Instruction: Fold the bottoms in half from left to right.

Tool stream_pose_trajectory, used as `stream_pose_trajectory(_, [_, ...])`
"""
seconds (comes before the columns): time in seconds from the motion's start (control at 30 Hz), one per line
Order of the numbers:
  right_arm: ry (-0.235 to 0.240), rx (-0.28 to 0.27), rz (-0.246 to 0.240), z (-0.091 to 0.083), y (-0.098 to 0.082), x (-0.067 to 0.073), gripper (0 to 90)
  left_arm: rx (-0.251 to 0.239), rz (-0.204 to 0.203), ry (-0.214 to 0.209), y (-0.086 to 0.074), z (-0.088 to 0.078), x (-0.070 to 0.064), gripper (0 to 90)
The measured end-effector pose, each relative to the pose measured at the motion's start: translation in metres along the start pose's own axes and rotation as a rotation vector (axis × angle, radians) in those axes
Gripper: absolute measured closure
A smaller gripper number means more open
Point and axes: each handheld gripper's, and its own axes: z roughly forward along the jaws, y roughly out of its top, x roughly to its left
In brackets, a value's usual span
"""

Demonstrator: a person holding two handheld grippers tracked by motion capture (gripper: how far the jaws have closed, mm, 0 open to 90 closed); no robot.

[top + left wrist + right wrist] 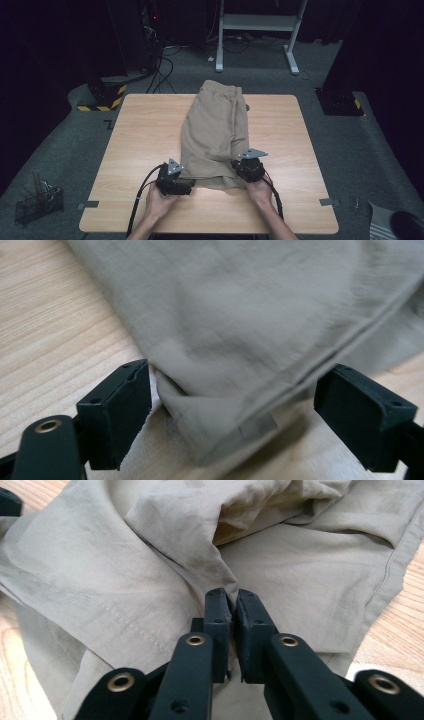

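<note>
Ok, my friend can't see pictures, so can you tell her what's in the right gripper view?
The right tool is pinched shut on a fold of the tan shorts, its two black jaws pressed together with cloth between them. The wrinkled shorts spread out behind, and the wooden table peeks out at the edges.

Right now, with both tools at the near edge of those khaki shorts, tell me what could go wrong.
1. The left tool is open around a corner of the shorts; closing may catch only one layer.
2. The right tool pinches a small fold, so lifting could let it slip.
3. Uneven pulling may undo the fold.
</note>
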Motion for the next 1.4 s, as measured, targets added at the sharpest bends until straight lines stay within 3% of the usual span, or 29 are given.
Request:
stream_pose_trajectory(0.1, [0.008,-0.005,0.003,-0.003,0.001,0.0,88.1,-0.015,-0.029,0.009,0.001,0.002,0.001,15.0])
stream_pose_trajectory(0.23, [0.014,-0.007,-0.002,-0.004,0.001,0.001,89.0,0.019,-0.033,0.043,-0.001,0.006,0.002,15.3])
stream_pose_trajectory(0.4, [0.016,-0.019,0.001,-0.008,0.0,0.0,89.4,0.013,-0.044,0.053,-0.003,0.003,0.004,15.3])
stream_pose_trajectory(0.77, [-0.024,-0.041,0.005,-0.05,-0.01,-0.004,89.5,0.017,-0.08,0.092,-0.017,-0.012,0.005,15.7])
stream_pose_trajectory(0.9, [-0.052,0.002,0.032,-0.055,-0.022,-0.011,89.4,0.025,-0.09,0.101,-0.022,-0.019,0.005,16.3])
stream_pose_trajectory(0.97, [-0.045,0.056,0.043,-0.048,-0.03,-0.014,89.1,0.031,-0.09,0.096,-0.024,-0.022,0.005,16.4])
stream_pose_trajectory(1.03, [-0.036,0.076,0.046,-0.042,-0.034,-0.014,87.4,0.036,-0.096,0.081,-0.025,-0.024,0.005,16.3])
stream_pose_trajectory(1.1, [-0.027,0.061,0.06,-0.041,-0.034,-0.014,79.8,0.022,-0.101,0.051,-0.025,-0.027,0.006,15.5])
stream_pose_trajectory(1.23, [-0.022,0.015,0.071,-0.044,-0.023,-0.015,68.7,-0.017,-0.089,0.033,-0.017,-0.036,0.008,14.9])
stream_pose_trajectory(1.4, [-0.031,-0.021,0.086,-0.039,-0.008,-0.02,63.6,-0.046,-0.11,-0.002,-0.008,-0.041,0.015,14.5])
